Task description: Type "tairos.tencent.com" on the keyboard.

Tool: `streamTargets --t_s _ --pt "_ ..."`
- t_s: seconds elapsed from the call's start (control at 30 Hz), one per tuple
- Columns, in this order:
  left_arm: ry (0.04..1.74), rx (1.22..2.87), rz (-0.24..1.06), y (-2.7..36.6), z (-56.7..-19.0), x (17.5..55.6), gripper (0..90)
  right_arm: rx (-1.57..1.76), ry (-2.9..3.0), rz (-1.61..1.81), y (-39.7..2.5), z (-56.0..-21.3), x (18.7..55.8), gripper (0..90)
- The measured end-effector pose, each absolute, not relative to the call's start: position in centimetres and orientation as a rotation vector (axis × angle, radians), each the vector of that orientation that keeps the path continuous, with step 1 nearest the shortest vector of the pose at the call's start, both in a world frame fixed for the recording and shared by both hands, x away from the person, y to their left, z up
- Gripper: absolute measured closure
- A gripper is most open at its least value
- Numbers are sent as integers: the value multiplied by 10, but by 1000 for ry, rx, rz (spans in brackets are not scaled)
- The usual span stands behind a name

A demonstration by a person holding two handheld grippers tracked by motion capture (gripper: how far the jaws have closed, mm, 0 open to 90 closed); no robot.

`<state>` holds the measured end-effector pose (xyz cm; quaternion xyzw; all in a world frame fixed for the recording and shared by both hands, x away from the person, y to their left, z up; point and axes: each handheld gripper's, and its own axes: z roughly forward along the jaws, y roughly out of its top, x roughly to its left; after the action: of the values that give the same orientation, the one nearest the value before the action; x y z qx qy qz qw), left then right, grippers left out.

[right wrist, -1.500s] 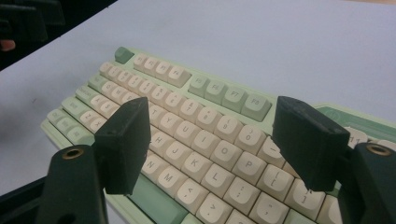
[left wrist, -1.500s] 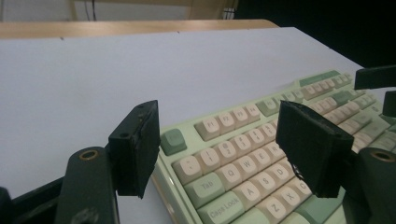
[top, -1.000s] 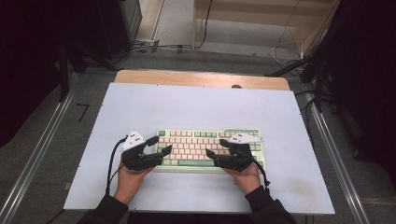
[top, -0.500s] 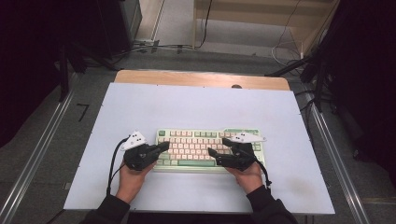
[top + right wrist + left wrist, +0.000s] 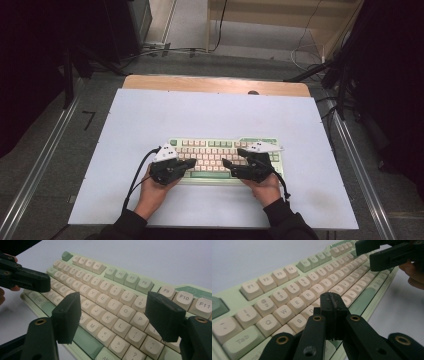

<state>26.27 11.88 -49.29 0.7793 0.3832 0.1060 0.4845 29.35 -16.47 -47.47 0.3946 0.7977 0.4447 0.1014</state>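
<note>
We see a pale-green keyboard w/ cream keycaps (image 5: pixel 220 156) lying flat on the white worktop (image 5: pixel 150 115), toward the near edge, roughly centred betw. our two hands. Left black two-jaw gripper (image 5: pixel 189 163) is over the keyboard's left end; in the left gripper view its jaws are pressed together w/ nothing betw. them (image 5: pixel 332 298), tips low over the letter rows near D/F/G, but we can't tell if they touch a key. Right black two-jaw gripper (image 5: pixel 226 163) sits over the keyboard's right half, pointing left toward the other one; in the right gripper view its jaws stand wide apart (image 5: pixel 117 317), empty, framing keys approx. H through P, above the green space bar (image 5: pixel 85 338). Cable from the left gripper trails back along the forearm. Both hands (image 5: pixel 155 192) rest at the worktop's near side.
</note>
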Motion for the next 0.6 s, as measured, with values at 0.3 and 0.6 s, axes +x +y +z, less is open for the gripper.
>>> streamTargets --t_s 0.3,0.6 --pt "946 1949 252 108 -499 267 900 1163 2363 1314 -164 -475 293 275" --pt "956 1981 240 104 -498 268 900 1150 2367 1307 -163 -476 293 280"
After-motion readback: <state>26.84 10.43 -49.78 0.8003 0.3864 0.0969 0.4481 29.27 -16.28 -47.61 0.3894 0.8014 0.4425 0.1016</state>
